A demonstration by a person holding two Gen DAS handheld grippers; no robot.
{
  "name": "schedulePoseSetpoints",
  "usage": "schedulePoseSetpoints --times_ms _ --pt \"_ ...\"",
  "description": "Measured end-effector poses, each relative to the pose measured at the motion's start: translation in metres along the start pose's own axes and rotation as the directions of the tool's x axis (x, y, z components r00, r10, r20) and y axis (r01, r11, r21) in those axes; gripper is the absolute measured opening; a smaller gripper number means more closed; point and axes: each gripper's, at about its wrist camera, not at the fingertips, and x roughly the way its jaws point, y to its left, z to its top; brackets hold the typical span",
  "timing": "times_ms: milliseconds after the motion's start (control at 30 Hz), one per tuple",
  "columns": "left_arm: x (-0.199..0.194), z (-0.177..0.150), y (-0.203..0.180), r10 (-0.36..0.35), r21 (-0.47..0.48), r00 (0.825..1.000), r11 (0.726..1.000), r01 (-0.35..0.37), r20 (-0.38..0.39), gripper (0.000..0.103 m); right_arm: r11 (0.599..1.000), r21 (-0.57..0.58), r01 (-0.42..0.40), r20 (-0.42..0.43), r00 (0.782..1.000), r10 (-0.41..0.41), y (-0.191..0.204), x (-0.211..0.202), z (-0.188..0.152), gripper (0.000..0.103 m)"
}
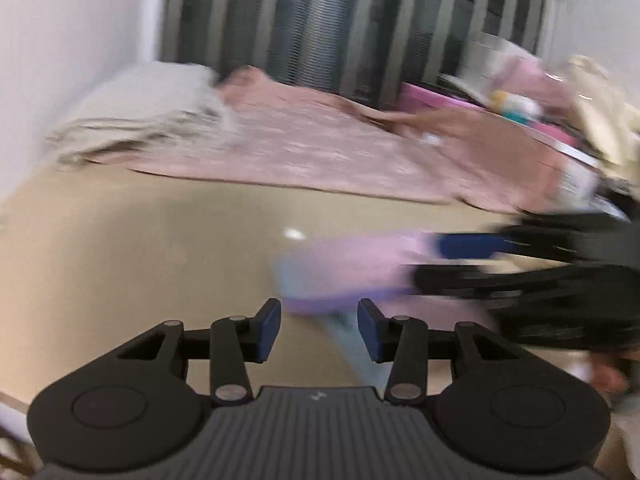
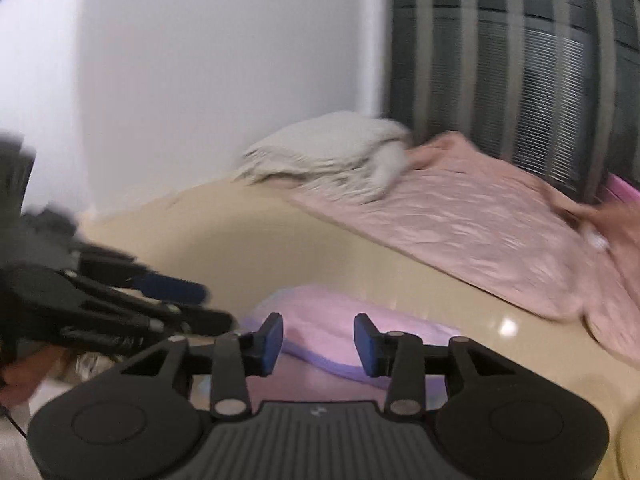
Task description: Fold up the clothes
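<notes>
- The lilac garment (image 2: 340, 328) lies as a small rounded bundle on the beige tabletop (image 1: 140, 248), near its front edge, with a pale blue part (image 1: 348, 340) trailing toward the left gripper (image 1: 319, 330). Both views are smeared with blur, so I cannot tell whether the bundle is neatly folded or only bunched; its soft, bulging edges fit either.
- Both pairs of fingers are spread apart and grasp nothing: the right gripper (image 2: 319, 344) hovers just over the lilac cloth, the left one just beside its trailing blue part.
- Risk 1: the blur suggests fast motion. A pinch taken at speed could close on 2 or more layers at once, so that lifting drags the whole bundle instead of 1 edge.
- Risk 2: the tabletop looks glossy, with a bright glare spot (image 1: 294, 234). Light fabric may slide on it when pushed, skewing any crease or slipping off the near edge.
- Risk 3: the 2 grippers sit close together over a small garment. Their fingers could collide or grab the same spot, leaving the other end loose.
- Risk 4: a large pink cloth (image 1: 312, 148) lies spread behind, and a grey heap (image 2: 332, 156) sits at the far corner. Both are well apart from the bundle now, but a wide swing could snag the pink one.
- Risk 5: the dangling blue part may catch under a finger and pull the bundle open.
</notes>
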Motion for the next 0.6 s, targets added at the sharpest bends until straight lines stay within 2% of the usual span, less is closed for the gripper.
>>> schedulePoseSetpoints --times_ms 100,167,233,400,600 --pt "0.010 -0.011 -0.011 0.033 0.031 0.999 0.999 -0.033 -0.025 0.043 0.999 -0.040 -0.019 -0.077 0.997 0.016 -0.001 0.019 -0.001 0.025" --pt "0.014 -0.013 -0.010 0.067 0.049 0.998 0.997 -0.066 -0.021 0.043 0.999 0.018 -0.041 -0.088 0.995 0.043 -0.008 0.023 -0.002 0.019" --pt "0.018 -0.014 -0.009 0.101 0.067 0.995 0.993 -0.100 -0.014 0.043 0.996 0.078 -0.045 -0.088 0.995 0.052 -0.014 0.020 -0.001 0.008" --pt "0.025 -0.015 -0.004 0.181 0.094 0.983 0.979 -0.181 0.006 0.043 0.989 0.140 -0.055 -0.058 0.996 0.064 -0.019 0.001 -0.002 0.007" --pt "0.025 -0.010 0.005 0.158 0.060 0.987 0.986 -0.157 -0.019 0.042 0.990 0.132 -0.050 -0.065 0.996 0.059 -0.007 -0.014 -0.009 0.007"
